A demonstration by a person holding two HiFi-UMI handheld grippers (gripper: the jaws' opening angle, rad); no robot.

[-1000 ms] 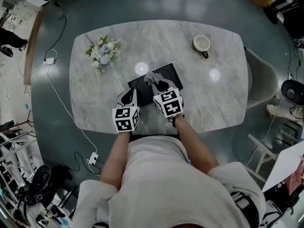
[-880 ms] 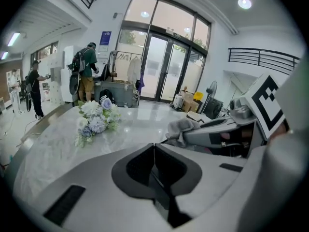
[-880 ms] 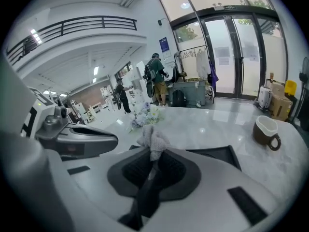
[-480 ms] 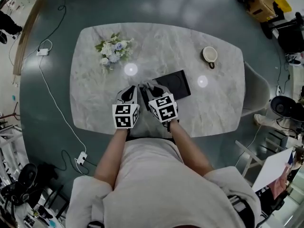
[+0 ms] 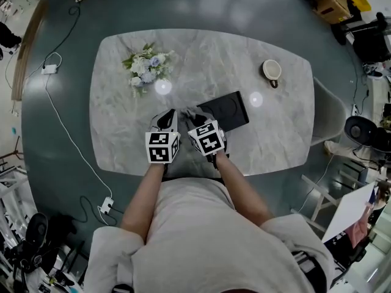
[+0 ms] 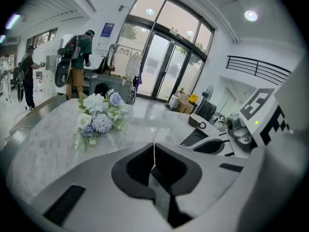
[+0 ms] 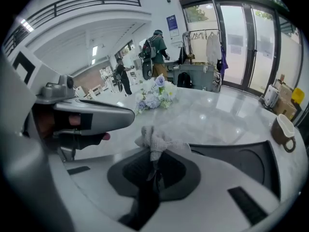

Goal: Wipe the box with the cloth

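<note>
Nothing legible: the blue wall sign (image 6: 107, 30) is too small to read.

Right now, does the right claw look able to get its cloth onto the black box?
Probably yes. The right claw is shut on the cloth right beside the box, and nothing lies between them. The mug and the flowers stand well away on the table.

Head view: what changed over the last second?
The right gripper, jaws shut on the cloth, slid from the middle of the box to its left end. The left gripper stayed shut and empty beside it; box, flowers and cup didn't move.
</note>
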